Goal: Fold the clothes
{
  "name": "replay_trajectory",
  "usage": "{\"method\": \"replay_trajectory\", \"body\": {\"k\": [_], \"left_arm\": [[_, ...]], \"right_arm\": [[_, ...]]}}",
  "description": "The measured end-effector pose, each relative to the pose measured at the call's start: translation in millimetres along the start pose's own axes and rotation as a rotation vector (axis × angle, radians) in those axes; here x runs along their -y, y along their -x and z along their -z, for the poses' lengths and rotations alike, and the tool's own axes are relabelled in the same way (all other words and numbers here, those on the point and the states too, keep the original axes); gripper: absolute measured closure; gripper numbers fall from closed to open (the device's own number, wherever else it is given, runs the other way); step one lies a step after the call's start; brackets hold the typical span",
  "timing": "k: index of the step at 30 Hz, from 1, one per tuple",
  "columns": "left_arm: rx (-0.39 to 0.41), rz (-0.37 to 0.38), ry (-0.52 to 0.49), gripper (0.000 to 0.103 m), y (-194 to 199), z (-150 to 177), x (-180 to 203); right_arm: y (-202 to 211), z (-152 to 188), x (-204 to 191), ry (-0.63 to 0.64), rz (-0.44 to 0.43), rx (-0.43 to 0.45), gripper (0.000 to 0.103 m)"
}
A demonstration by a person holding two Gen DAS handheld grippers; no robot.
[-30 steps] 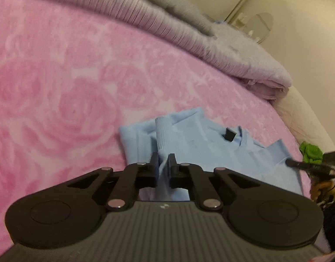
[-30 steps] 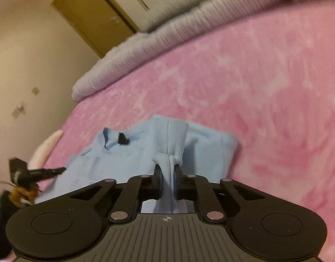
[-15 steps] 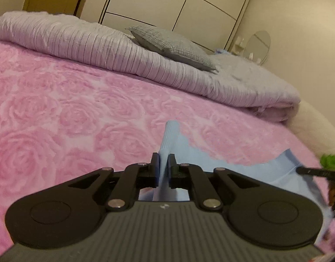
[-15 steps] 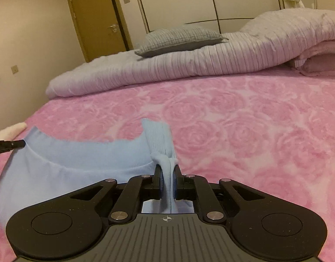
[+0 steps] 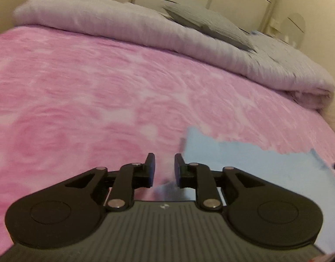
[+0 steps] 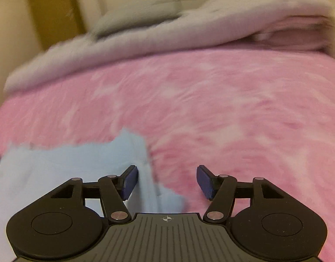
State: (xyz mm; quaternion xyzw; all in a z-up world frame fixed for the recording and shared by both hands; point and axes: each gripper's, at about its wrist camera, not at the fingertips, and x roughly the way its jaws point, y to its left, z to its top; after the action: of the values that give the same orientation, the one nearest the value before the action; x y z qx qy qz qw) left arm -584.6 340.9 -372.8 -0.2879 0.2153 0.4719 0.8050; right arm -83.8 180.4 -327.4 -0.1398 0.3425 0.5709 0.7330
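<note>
A light blue garment (image 5: 243,163) lies on the pink rose-patterned bedspread (image 5: 101,98), to the right of my left gripper (image 5: 164,166). The left gripper is open with a narrow gap and holds nothing; a bit of blue cloth shows just below it. In the right wrist view the same garment (image 6: 69,168) lies at the lower left. My right gripper (image 6: 167,180) is open wide and empty, its left finger at the garment's right edge. Both views are blurred by motion.
A folded lilac-grey duvet (image 5: 145,28) with a grey pillow (image 5: 211,25) lies across the far end of the bed; both also show in the right wrist view, the duvet (image 6: 189,30) blurred. White wardrobe doors and a brown door stand behind.
Both grippers were shut on the blue garment and held it up. Now both have opened and let it go, and the garment lies on the bedspread.
</note>
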Motion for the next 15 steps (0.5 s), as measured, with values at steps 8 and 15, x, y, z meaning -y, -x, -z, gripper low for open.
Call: {"method": "replay_trajectory", "body": {"k": [8,15], "left_arm": [[-0.009,0.113,-0.067,0.090,96,42,44],[-0.084,0.060,-0.014,0.100,90,99,45]], "right_arm": [[102,56,-70,0.037,-0.085,0.136,0.043],[72,120,-92,0.220,-0.007,0.015,0.043]]}}
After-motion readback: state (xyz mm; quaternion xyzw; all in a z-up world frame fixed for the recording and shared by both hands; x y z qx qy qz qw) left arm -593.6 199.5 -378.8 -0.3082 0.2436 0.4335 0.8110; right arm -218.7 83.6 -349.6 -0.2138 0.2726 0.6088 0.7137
